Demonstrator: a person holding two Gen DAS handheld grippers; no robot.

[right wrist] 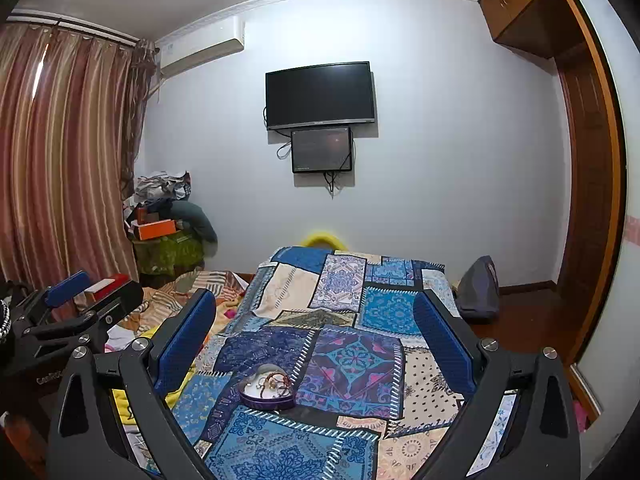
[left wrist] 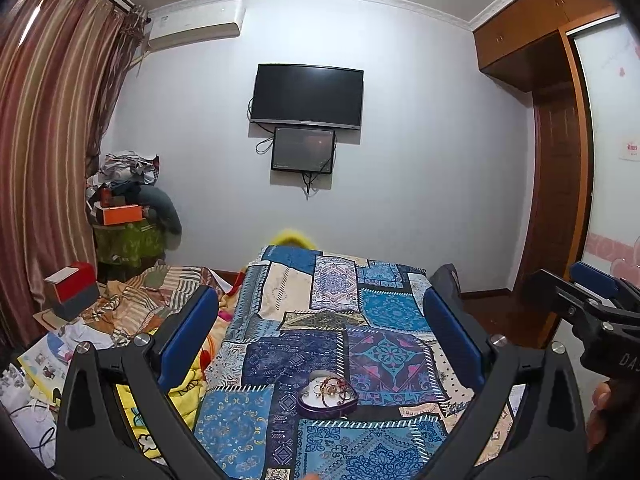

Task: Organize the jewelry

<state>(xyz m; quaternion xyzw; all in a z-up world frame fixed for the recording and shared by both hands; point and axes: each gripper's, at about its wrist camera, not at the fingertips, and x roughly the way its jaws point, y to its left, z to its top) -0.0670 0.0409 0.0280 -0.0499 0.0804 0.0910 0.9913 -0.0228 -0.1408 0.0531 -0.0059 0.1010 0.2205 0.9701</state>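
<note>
We note the patchwork bedspread [right wrist: 340, 344] in blue, cream and purple ornamental panels. Heart-shaped box [right wrist: 267, 394]: purple wall, white inside. Curtain [right wrist: 60, 160]: brown-pink vertical stripes. Gripper pads [left wrist: 188, 336]: blue. Wardrobe [left wrist: 532, 12]: orange-brown wood.

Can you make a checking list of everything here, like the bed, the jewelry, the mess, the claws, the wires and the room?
Surface: patchwork bedspread, mostly blue, laid flat on the bed.
Job's things: heart-shaped box resting on the bedspread, open, with jewelry tangled together inside.
Clutter: papers and fabrics heaped left of the bedspread; red and grey box there too; piled corner stack.
Claws: left claw open, empty, above the bed; right claw open, empty.
Cables: wires hang below the two wall screens.
Surroundings: striped curtain, air conditioner, wooden wardrobe.
</note>
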